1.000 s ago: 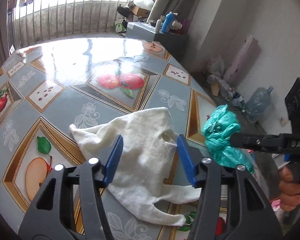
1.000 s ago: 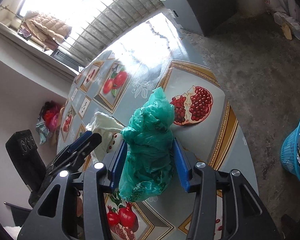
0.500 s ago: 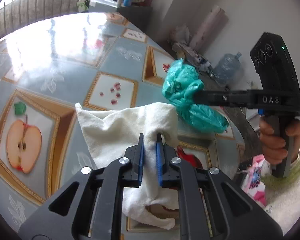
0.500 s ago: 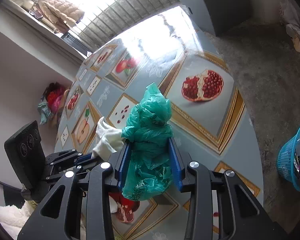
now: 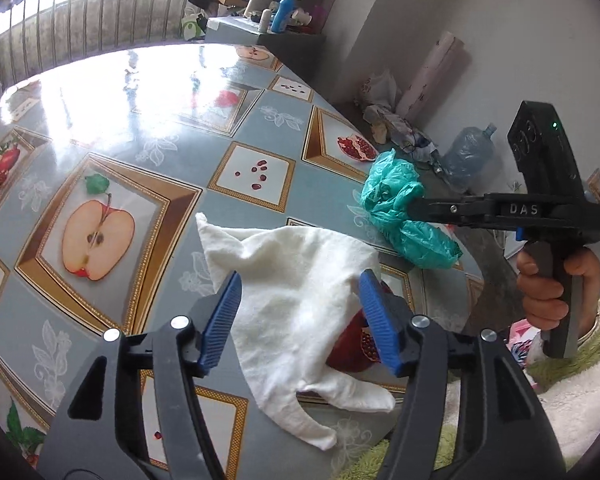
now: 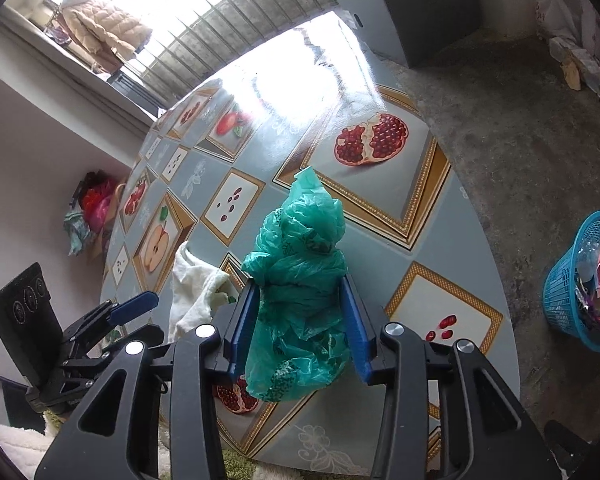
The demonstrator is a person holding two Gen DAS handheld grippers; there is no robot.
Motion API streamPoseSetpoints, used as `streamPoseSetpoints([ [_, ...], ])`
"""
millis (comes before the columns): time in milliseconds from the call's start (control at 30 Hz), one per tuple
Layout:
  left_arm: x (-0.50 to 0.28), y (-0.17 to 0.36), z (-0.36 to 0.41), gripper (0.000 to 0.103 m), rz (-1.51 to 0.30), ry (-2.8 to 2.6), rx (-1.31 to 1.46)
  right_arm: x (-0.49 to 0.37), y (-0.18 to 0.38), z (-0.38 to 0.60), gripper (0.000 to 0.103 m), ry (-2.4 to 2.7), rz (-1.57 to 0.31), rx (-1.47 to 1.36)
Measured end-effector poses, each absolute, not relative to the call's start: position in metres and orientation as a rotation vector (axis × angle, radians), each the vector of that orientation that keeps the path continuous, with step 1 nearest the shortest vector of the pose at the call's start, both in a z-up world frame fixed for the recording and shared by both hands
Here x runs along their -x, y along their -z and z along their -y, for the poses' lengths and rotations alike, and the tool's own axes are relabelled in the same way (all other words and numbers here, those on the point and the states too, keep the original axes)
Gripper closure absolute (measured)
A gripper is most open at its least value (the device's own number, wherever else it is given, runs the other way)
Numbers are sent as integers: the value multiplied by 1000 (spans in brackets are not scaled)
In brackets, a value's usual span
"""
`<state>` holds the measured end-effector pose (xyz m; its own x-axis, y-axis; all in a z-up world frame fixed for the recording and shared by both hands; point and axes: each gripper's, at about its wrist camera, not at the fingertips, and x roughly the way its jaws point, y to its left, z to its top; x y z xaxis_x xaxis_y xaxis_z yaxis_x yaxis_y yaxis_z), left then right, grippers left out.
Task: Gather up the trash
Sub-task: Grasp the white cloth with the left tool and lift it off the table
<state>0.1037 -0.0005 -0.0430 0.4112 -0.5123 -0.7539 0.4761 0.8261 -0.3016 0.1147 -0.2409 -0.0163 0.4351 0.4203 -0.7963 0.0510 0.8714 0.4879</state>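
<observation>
Left wrist view: the left claw (image 5: 300, 312) hangs over the surface (image 5: 140, 128), which wears a glossy cloth printed with apples and pomegranates. Its jaws are opening; the blue pads (image 5: 224, 316) stand clear on either side of a white cloth (image 5: 300, 280), touching nothing. The cloth lies crumpled flat on the surface near its close edge, one corner trailing toward the camera. To the right, the right claw (image 5: 414, 206) reaches in side-on, a hand (image 5: 548, 284) on its handle, sleeve pale green. It carries a crumpled green plastic bag (image 5: 404, 208) above the surface, just beyond the cloth. On the floor behind: a large water bottle (image 5: 466, 156) and loose litter by the wall.

Right wrist view: the right claw (image 6: 300, 320) has the green plastic bag (image 6: 300, 280) between both pads, and the bag bulges above and below them. The jaws are opening, yet the pads are against the bag on both sides, so it is gripped. The white cloth (image 6: 196, 288) lies on the surface (image 6: 380, 208) to the left of the bag, with the left claw (image 6: 140, 308) just beside it, released. A blue basket (image 6: 572, 292) with trash in it stands on the floor at right, well apart from the surface.
</observation>
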Motion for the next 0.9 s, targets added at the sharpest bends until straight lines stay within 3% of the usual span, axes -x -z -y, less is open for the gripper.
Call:
streamPoseSetpoints([
  [167, -103, 59, 7, 44, -1009, 583, -45, -114, 16, 238, 47, -224, -1106, -466],
  [667, -107, 64, 24, 44, -1006, 542, -130, -121, 32, 231, 47, -199, -1145, -439],
  [900, -107, 62, 27, 61, -1000, 540, -135, -120, 32, 233, 47, -206, -1136, -442],
])
